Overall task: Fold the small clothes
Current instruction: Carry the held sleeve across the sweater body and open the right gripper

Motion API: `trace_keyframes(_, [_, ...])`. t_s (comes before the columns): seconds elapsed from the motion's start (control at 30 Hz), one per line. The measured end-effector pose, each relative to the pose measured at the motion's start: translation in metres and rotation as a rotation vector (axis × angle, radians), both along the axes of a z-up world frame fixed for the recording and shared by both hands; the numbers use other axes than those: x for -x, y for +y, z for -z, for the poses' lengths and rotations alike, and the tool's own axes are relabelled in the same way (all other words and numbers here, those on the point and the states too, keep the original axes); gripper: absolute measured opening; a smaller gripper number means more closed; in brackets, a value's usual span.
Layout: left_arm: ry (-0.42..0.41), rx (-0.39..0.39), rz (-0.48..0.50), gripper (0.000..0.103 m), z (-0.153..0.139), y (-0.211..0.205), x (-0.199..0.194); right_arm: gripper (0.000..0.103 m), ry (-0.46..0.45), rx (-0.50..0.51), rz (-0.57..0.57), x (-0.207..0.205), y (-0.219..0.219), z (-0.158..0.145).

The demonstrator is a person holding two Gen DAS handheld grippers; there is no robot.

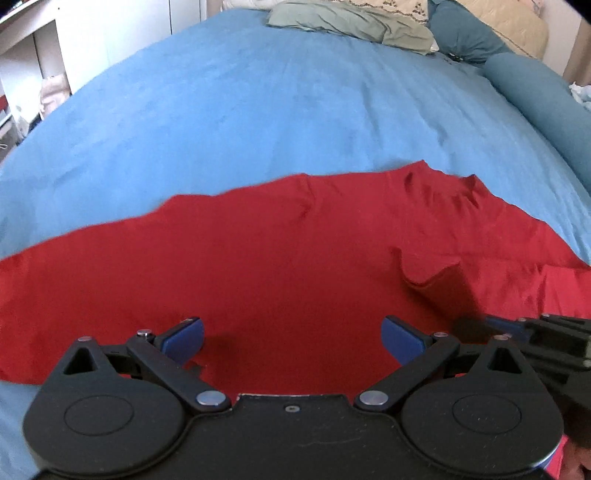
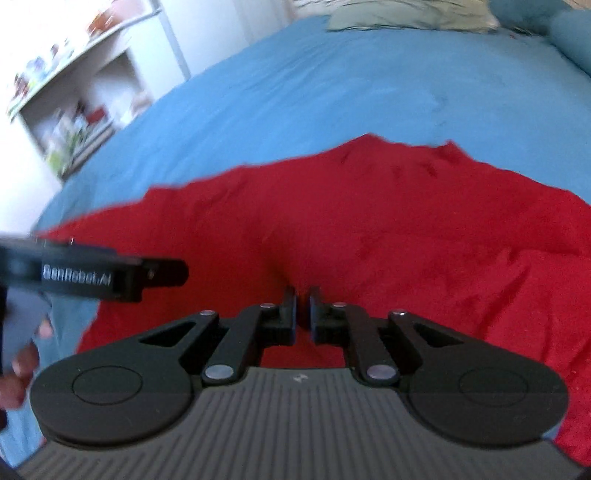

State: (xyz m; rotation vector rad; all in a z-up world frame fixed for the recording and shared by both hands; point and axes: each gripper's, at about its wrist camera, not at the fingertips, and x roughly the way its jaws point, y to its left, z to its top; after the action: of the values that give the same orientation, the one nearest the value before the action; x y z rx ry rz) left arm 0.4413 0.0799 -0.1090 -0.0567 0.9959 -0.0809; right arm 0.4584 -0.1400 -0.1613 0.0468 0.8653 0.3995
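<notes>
Garment: red soft-fabric cloth [image 1: 280, 258] spread on blue bedcover [image 1: 258, 110]; left gripper [image 1: 291, 334] jaws wide apart, holding nothing; right gripper [image 2: 303, 314] jaws nearly closed, grip on cloth indeterminate

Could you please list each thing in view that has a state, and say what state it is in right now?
left gripper: open, fingers spread wide over the cloth, holding nothing.
right gripper: shut on a pinch of the red garment.
red garment: spread on the bed, wrinkled, with one fold lifted near the right gripper.
blue bedspread: laid out fairly smooth under the garment.
green pillow: rumpled, at the head of the bed.
</notes>
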Motion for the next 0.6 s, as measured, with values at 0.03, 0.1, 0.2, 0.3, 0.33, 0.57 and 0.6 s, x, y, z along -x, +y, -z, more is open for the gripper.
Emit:
trace_keyframes(0.03, [-0.003,0.008,0.003,0.103,-0.002,0.001,0.001,0.028,0.001,0.005,-0.010,0.000,0.000,0.000])
trace_keyframes(0.1, [-0.007,0.029,0.008,0.103,-0.005,0.003,0.007,0.044,0.011,0.004,-0.026,-0.001,-0.001,-0.004])
trace_keyframes(0.2, [0.005,0.076,0.014,0.103,-0.007,-0.007,0.000,0.088,-0.029,0.061,0.004,0.008,-0.011,-0.018])
trace_keyframes(0.3, [0.018,0.108,0.032,0.103,-0.012,-0.021,0.000,0.101,-0.070,0.136,0.023,0.029,-0.032,-0.032])
trace_keyframes(0.33, [0.024,0.118,0.042,0.103,-0.013,-0.028,0.001,0.101,-0.072,0.172,0.031,0.035,-0.040,-0.038])
trace_keyframes(0.57, [0.083,0.225,0.049,0.086,0.007,-0.073,-0.006,0.103,-0.041,0.224,0.327,0.091,-0.132,-0.050])
trace_keyframes(0.6, [0.090,0.227,0.042,0.081,0.011,-0.078,-0.007,0.103,-0.020,0.206,0.379,0.099,-0.147,-0.047])
